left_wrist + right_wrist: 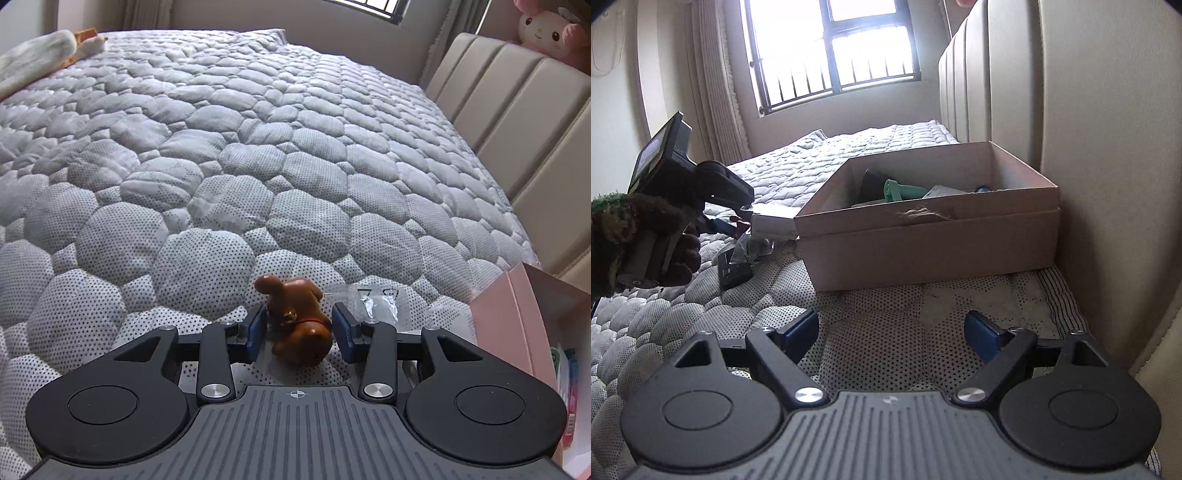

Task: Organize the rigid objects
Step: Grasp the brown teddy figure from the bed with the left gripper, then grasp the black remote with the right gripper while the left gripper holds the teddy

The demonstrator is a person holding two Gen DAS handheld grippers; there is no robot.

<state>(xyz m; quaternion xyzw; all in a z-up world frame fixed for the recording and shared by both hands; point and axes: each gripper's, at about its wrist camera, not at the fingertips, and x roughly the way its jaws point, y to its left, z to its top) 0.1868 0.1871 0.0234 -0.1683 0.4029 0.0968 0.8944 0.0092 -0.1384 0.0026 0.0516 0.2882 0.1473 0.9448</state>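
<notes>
A brown toy dog figurine (pixel 299 321) with a small bell lies on the quilted bed between the fingers of my left gripper (pixel 300 330). The jaws stand apart on either side of it, with a gap at each pad. My right gripper (pixel 892 332) is open and empty, low over the mattress in front of a pink cardboard box (pixel 931 236). The box holds a green item (pixel 901 190) and other things. The left gripper (pixel 727 225), held by a gloved hand, shows in the right wrist view left of the box.
A clear plastic bag (pixel 376 302) lies just right of the dog. The pink box's corner (pixel 517 314) is at the right. A black flat object (pixel 735 273) and a white box (pixel 775 223) lie left of the pink box. A padded headboard (pixel 517 129) borders the bed.
</notes>
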